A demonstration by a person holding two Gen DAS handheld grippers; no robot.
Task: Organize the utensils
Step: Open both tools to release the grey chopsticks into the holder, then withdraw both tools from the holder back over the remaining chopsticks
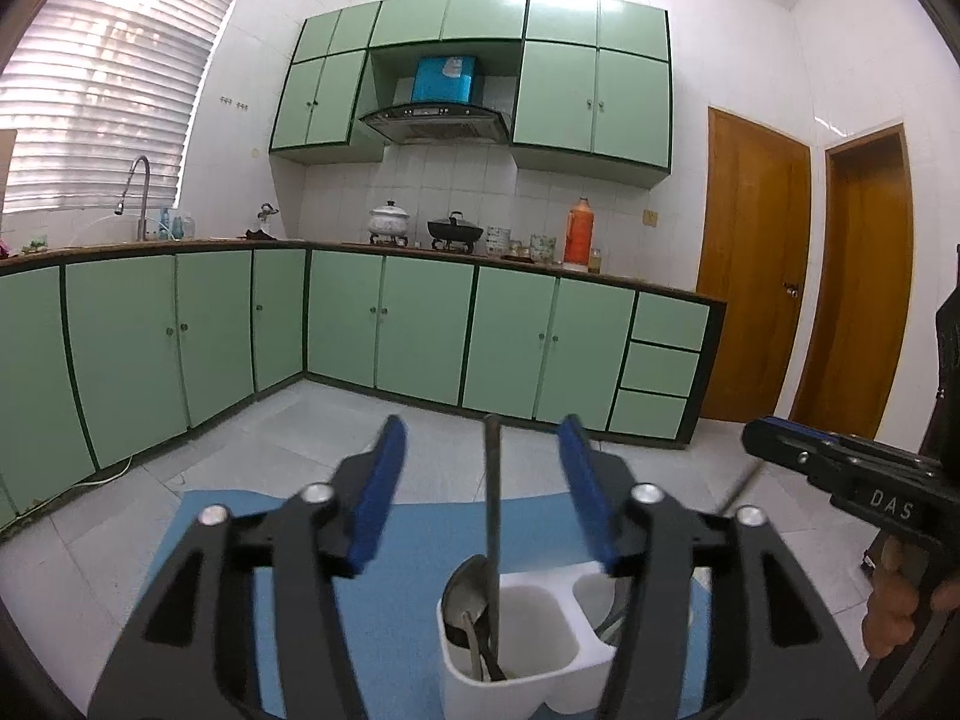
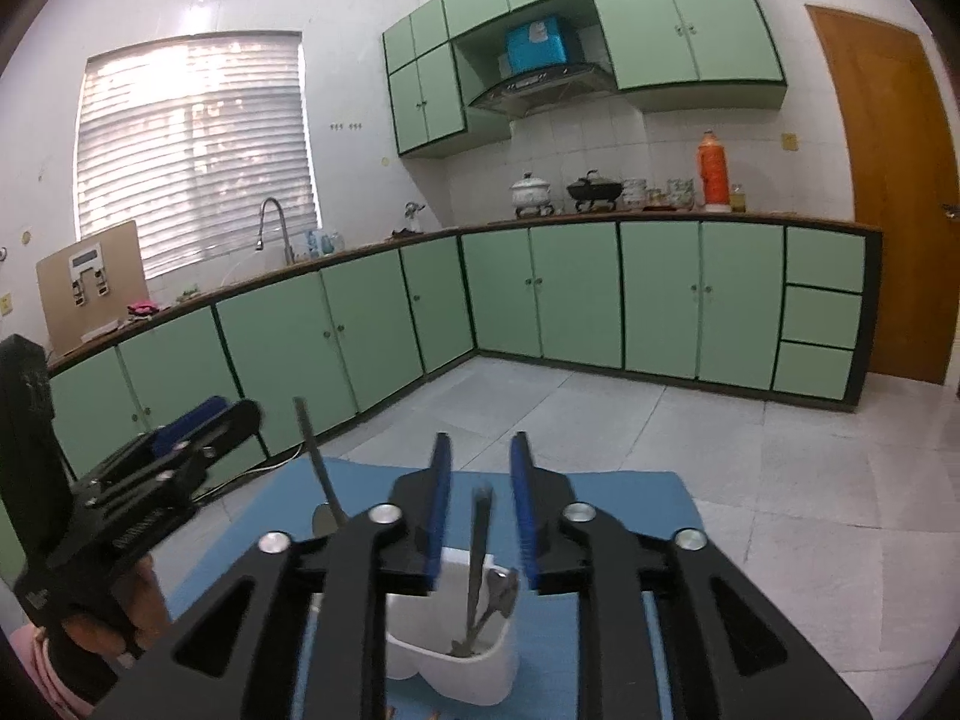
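A white two-compartment utensil holder (image 1: 528,669) stands on a blue mat (image 1: 408,546). In the left wrist view its near compartment holds a spoon (image 1: 465,597) and a long dark handle (image 1: 492,516) standing upright. My left gripper (image 1: 480,438) is open above the holder, the handle between its blue pads, not touched. In the right wrist view the holder (image 2: 474,669) holds a fork (image 2: 501,591) and a dark handle (image 2: 480,546). My right gripper (image 2: 480,450) is open above them, empty. The left gripper (image 2: 198,420) shows at the left.
The mat (image 2: 630,516) lies on a surface above a tiled floor (image 2: 600,414). Green cabinets (image 1: 420,324) and a counter with pots and an orange flask (image 1: 579,234) run along the far walls. The right gripper (image 1: 774,438) shows at the right edge of the left wrist view.
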